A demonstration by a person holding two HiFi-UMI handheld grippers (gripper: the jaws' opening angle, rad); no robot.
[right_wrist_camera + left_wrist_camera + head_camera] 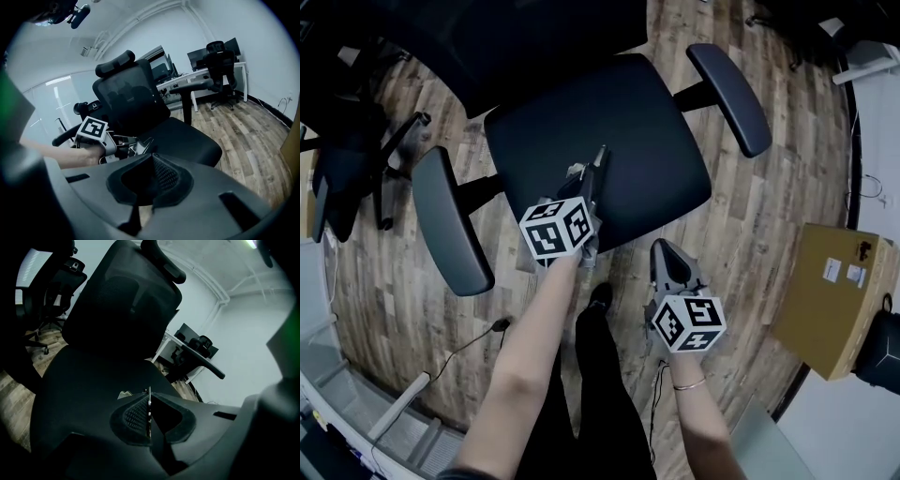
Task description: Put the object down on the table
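Nothing is seen in the closed left gripper (599, 156) or the closed right gripper (662, 247) near the chair (628, 112), so the thing's feel cannot be judged.

chair backrest (534, 37) cropped above, left forearm (517, 380) cut off below

Left hand-held gripper (601, 153): jaws pressed together, pads meet along one thin seam in left gripper view. Points forward, tilted down. Left marker cube (556, 227) sits over my left hand (565, 264). Left forearm (520, 366) bare, stretched forward from lower left of head view.

Right hand-held gripper (662, 247): jaws closed too, tips together. Points forward, tilted down. Held nearer my body than left one, off to its right, the two apart. Right marker cube (688, 322) sits over my right wrist (692, 389). Right gripper view catches left hand-held gripper from its side.
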